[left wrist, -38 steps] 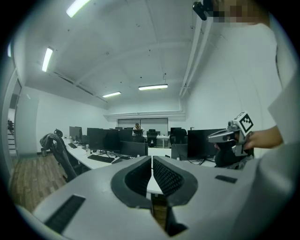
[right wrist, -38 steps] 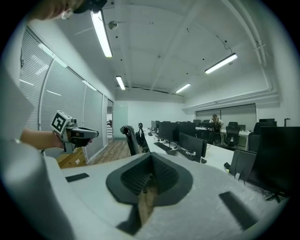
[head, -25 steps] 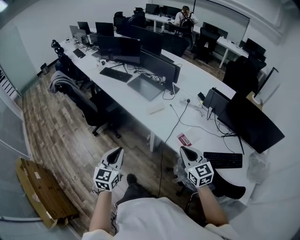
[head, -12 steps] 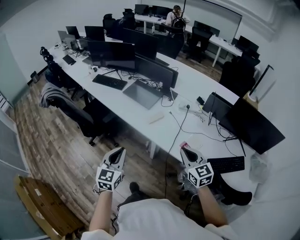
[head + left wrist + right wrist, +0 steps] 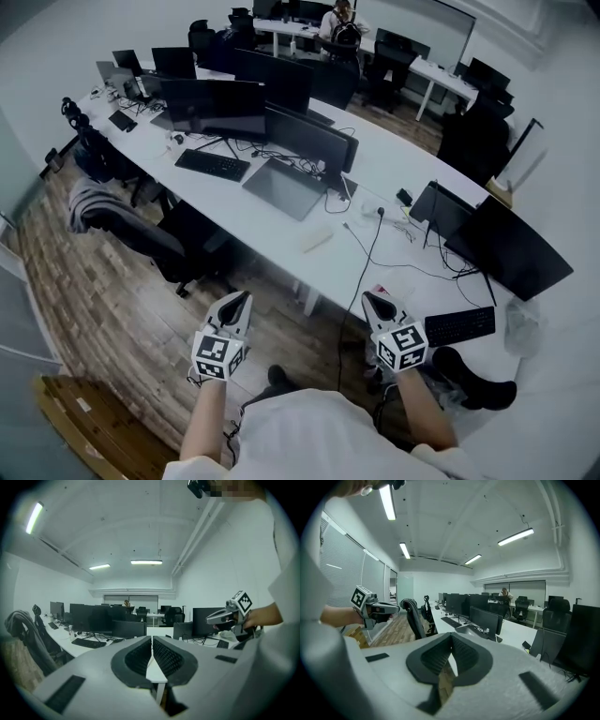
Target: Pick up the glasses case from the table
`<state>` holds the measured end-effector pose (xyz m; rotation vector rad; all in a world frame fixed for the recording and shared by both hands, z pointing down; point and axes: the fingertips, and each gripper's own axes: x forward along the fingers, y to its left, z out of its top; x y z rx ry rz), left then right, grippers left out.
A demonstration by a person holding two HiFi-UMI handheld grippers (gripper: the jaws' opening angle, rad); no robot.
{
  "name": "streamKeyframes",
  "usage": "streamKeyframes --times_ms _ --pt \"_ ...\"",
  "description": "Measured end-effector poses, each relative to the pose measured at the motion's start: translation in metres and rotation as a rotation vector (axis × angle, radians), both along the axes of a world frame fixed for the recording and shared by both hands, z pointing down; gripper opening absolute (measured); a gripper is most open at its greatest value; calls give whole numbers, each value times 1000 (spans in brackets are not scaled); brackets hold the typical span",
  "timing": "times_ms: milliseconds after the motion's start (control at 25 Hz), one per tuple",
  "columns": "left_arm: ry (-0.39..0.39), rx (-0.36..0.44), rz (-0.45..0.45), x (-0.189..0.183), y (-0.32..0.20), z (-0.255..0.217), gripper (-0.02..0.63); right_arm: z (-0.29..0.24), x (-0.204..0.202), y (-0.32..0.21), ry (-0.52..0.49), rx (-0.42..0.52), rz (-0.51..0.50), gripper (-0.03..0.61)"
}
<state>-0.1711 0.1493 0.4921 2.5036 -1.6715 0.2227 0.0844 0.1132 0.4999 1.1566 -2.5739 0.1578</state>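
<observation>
Table point(image 5: 394, 159) nearer, grippers carried forward | left gripper point(image 5: 242, 300), right gripper point(image 5: 369, 298) — jaws closed, empty | risk: unopened jaws knock pale glasses case point(image 5: 316, 239) away

Open office: long white counter point(image 5: 380, 164), rows of dark monitors point(image 5: 211, 103), black chairs point(image 5: 173, 242), wood-plank floor point(image 5: 103, 291), white walls point(image 5: 56, 37), ceiling strip lights point(image 5: 146, 562) on.

Long white desk point(image 5: 394, 159) crosses the centre of the frame. Dark monitors point(image 5: 211, 103) and a keyboard point(image 5: 212, 164) sit upper left, with a draped office chair point(image 5: 103, 202) on the wooden floor point(image 5: 84, 281) at left.
</observation>
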Motion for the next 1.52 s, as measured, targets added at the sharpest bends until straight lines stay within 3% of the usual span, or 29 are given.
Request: streamKeyframes --times_ms 600,1080,1520 --pt "26 -4 46 -83 -50 9 11 7 -63 -39 29 -5 61 0" --pt "42 -29 55 -90 -85 21 12 13 -74 -74 42 -27 64 0" --pt "34 -59 10 -82 -157 31 11 27 -85 -163 31 -52 -10 0"
